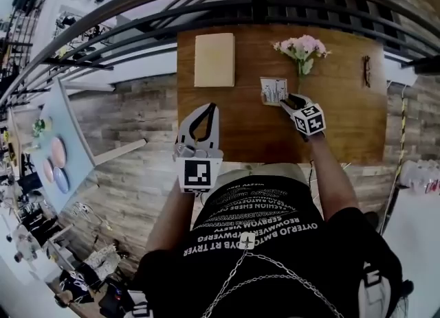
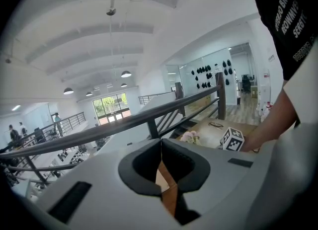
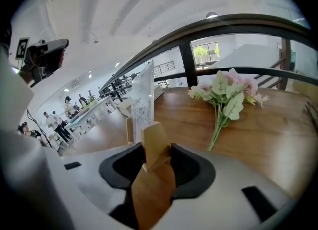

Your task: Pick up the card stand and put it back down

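Observation:
The card stand (image 1: 273, 90), a clear upright sheet in a wooden base, stands near the middle of the wooden table (image 1: 344, 128). My right gripper (image 1: 288, 102) reaches it from the near right. In the right gripper view the clear sheet (image 3: 142, 100) rises just ahead, and a block of the stand's wooden base (image 3: 156, 142) fills the gap between the jaws of the right gripper (image 3: 158, 147), which are shut on it. My left gripper (image 1: 210, 108) hovers at the table's near left edge, away from the stand. The left gripper (image 2: 161, 144) holds nothing, and its tips meet.
A bunch of pink flowers (image 1: 301, 50) (image 3: 228, 92) lies just behind and right of the stand. A beige notebook (image 1: 214, 60) lies at the back left, a pair of glasses (image 1: 366, 71) at the far right. A dark railing (image 1: 275, 1) runs behind the table.

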### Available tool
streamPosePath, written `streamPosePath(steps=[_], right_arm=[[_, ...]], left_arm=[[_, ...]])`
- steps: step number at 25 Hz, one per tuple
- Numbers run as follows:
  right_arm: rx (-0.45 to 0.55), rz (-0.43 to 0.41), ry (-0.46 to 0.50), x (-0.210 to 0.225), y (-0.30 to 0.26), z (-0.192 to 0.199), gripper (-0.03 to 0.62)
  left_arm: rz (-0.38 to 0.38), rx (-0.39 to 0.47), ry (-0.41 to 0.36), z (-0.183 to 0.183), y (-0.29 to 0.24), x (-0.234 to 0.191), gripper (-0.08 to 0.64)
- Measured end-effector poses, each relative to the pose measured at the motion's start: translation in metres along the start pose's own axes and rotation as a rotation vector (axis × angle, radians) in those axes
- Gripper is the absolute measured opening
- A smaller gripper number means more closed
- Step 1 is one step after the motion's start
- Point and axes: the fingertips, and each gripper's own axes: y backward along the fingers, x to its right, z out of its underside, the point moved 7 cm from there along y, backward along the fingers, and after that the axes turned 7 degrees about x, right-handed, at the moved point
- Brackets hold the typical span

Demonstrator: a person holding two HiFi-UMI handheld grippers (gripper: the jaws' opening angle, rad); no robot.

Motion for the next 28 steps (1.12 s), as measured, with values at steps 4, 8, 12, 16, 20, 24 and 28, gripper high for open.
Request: streamPosePath(steps=[4,8,12,16,20,24,28], right_arm=[[0.041,0.033,-0.067,-0.002,0.010,0.015,0.181],[0.114,0.046,-0.117,-0.010,0.023,0.021,0.179],[0.161,0.060,-0.112,-0.021,0.035,0.014,0.179],[0.199,0.068,-0.077,-0.032,0.052,-0.005,0.181],[0.241,0.075,-0.058,-0.046,0.070,-0.026,0.181],[0.275,0.091,-0.027,-0.065,0.093,-0.045,0.181],[0.299,0.096,0.015,-0.084,0.111,-0.064,0.181]], left_arm=[[0.002,-0.002,-0.011,0.005,0.018,0.001,0.028],[0.013,0.004,-0.022,0.009,0.034,0.003,0.028],[0.024,0.019,-0.028,0.008,0.043,0.003,0.028],[0.043,0.050,-0.027,0.001,0.045,0.007,0.028],[0.058,0.080,-0.028,-0.005,0.047,0.009,0.028],[0.072,0.093,-0.013,-0.012,0.051,0.010,0.028],[0.078,0.117,0.003,-0.020,0.052,0.011,0.028]])
